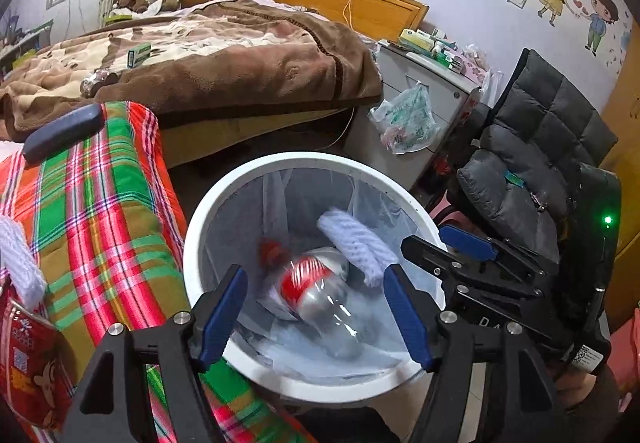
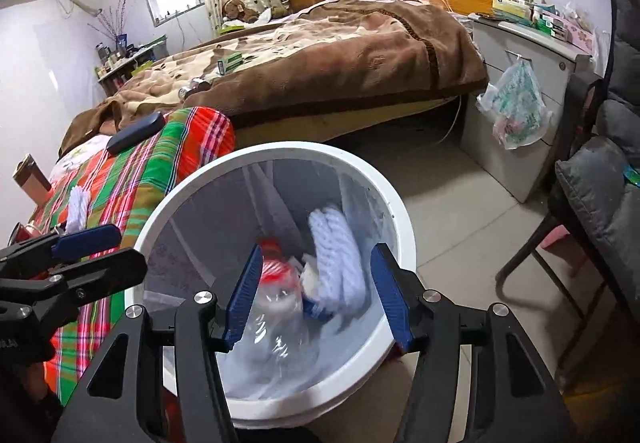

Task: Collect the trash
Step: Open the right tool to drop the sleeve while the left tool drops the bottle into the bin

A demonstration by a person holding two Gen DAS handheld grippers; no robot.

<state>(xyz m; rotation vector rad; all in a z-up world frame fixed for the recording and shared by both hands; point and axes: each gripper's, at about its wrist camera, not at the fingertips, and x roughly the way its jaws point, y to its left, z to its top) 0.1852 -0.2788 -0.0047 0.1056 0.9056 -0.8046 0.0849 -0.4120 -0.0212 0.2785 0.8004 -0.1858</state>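
Lower centre of both views: a white trash bin (image 1: 200, 227) lined with a clear bag holds a blurred clear plastic bottle (image 1: 320, 291) with a red label and red cap, and a white knitted item (image 1: 354, 239) just beside it on the right. Above the bin's mouth, the left hand-held gripper (image 1: 316, 317) has its blue pads spread wide with nothing pressed between them; the right hand-held gripper (image 2: 316, 297) is likewise wide and grips nothing. Left of the bin lies a plaid cloth (image 1: 104, 203) bearing a dark case (image 1: 64, 131), another white knitted piece (image 1: 20, 259) and a red packet (image 1: 28, 359). Behind, upper frame, stands a bed with a brown blanket (image 1: 240, 59); at right, a grey cabinet (image 2: 520, 83) with a hanging plastic bag (image 2: 516, 111) and a padded chair (image 1: 532, 147).
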